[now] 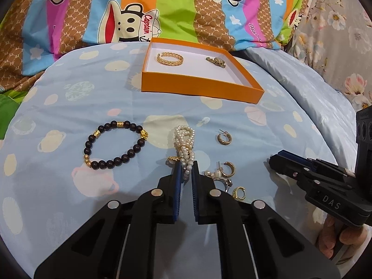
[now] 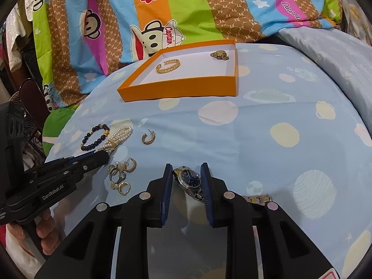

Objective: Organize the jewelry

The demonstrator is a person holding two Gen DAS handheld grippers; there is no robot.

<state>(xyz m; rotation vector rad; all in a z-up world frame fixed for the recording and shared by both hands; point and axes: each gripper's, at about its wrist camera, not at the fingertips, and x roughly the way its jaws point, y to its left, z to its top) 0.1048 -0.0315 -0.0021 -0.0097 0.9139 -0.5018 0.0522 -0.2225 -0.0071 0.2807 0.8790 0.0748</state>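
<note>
The left gripper (image 1: 186,171) pinches the pearls (image 1: 184,144) on the blue sheet (image 1: 69,107). The right gripper (image 2: 187,176) has its fingers around the watch (image 2: 189,179). The orange box (image 1: 200,88) sits farther back with a gold bangle (image 1: 169,58) inside.

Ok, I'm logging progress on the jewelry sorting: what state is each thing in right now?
left gripper: shut on pearl bracelet
right gripper: jaws around watch, grip unclear
orange box: open, lidless
gold bangle: in box
dark bead bracelet: on bedspread
hoop earring: on bedspread
</note>
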